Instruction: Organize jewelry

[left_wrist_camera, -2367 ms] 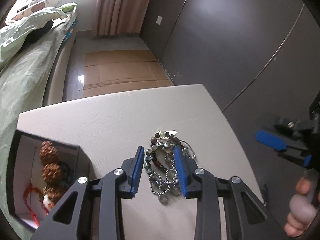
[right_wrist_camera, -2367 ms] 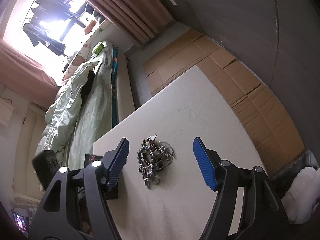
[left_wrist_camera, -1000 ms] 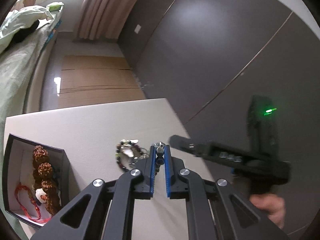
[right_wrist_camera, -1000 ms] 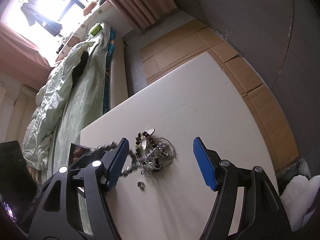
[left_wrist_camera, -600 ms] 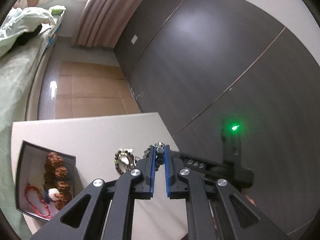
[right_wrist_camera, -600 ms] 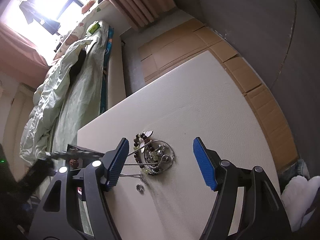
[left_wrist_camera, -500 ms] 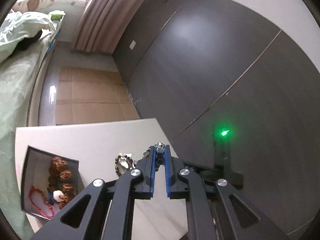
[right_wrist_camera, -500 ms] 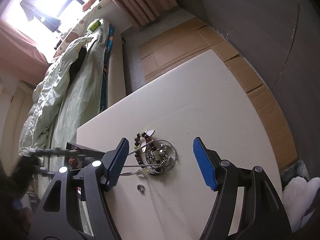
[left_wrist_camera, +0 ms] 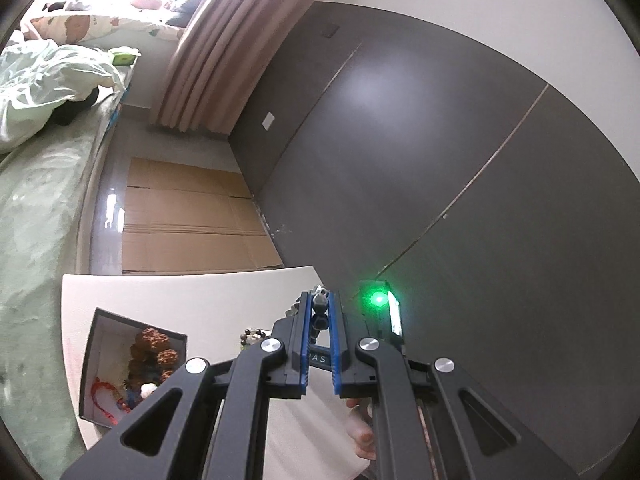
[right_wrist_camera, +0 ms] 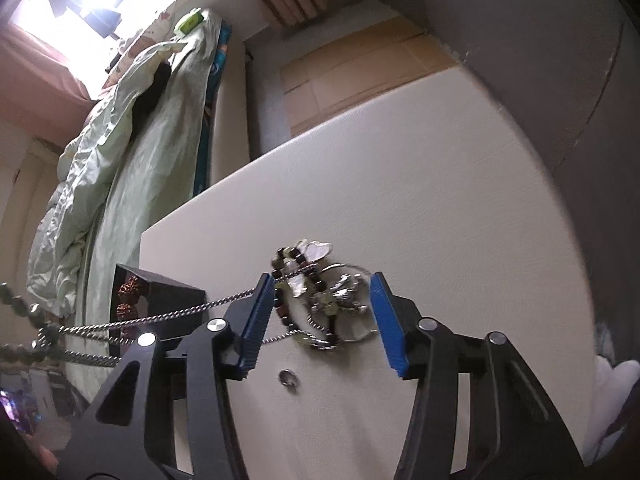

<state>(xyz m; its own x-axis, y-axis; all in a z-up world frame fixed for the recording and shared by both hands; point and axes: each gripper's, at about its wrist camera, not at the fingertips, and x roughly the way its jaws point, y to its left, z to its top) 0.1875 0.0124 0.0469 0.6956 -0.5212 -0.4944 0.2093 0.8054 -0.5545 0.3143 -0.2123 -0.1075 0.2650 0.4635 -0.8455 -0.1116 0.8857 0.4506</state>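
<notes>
My left gripper (left_wrist_camera: 320, 300) is shut on a beaded chain necklace (left_wrist_camera: 320, 317) and holds it lifted above the white table (left_wrist_camera: 180, 300). In the right wrist view that chain (right_wrist_camera: 160, 316) runs taut from the tangled jewelry pile (right_wrist_camera: 320, 292) off to the left edge. My right gripper (right_wrist_camera: 324, 320) hangs low over the pile with its jaws closing. The pile lies between the blue pads, which stand apart from it. A small silver ring (right_wrist_camera: 287, 378) lies loose just in front of the pile.
A dark open box (left_wrist_camera: 132, 360) holding brown seed beads and a red cord sits at the table's left corner, also visible as the box (right_wrist_camera: 156, 292) behind the chain. A bed with green bedding (right_wrist_camera: 120, 160) runs along the left. Cardboard (left_wrist_camera: 188, 220) covers the floor beyond.
My left gripper has risen and drawn back, stretching the chain out of the pile. My right gripper has come down closer to the pile and its jaws have narrowed.
</notes>
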